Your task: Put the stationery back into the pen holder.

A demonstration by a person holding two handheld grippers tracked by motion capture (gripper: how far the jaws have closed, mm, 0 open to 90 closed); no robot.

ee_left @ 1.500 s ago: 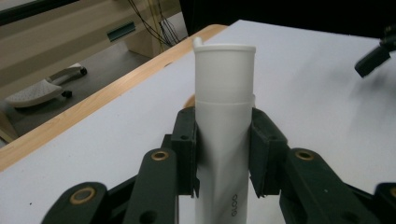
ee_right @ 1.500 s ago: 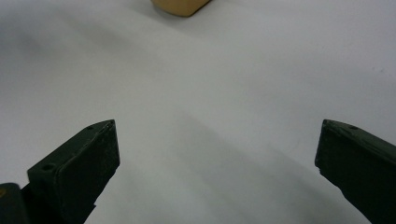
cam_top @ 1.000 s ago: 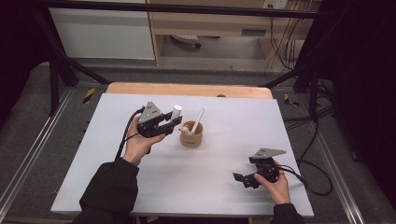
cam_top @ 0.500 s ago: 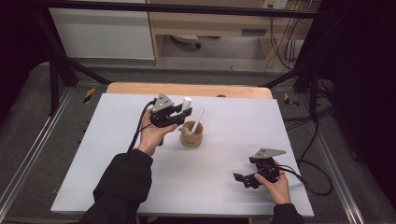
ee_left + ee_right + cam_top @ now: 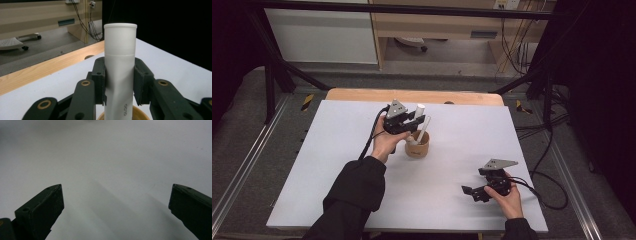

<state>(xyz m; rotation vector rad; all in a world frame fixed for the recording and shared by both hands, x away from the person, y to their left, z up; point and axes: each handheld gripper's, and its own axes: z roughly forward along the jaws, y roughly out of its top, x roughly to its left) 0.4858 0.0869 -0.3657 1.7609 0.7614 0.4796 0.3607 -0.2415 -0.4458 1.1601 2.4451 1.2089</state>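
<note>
My left gripper (image 5: 411, 121) is shut on a white cylindrical tube (image 5: 418, 111), held upright just above a small brown cup (image 5: 418, 149) near the table's middle. A white stick (image 5: 425, 125) leans in the cup. In the left gripper view the tube (image 5: 120, 62) stands clamped between both jaws of that gripper (image 5: 120, 80), lettering near its lower end, with the cup's rim (image 5: 143, 113) below. My right gripper (image 5: 472, 194) rests low at the table's front right, open, pointing left. In the right gripper view that gripper (image 5: 116, 202) has its jaws wide apart over bare white tabletop.
The white tabletop (image 5: 337, 160) has a wooden strip (image 5: 412, 95) along its far edge. Black frame bars and cables run around the table, with a cable loop (image 5: 547, 195) beside the right hand. A pale cabinet (image 5: 322, 35) stands beyond.
My left gripper has carried the white tube rightward and a little forward, from left of the cup to directly over it. The right gripper has stayed in place, open.
</note>
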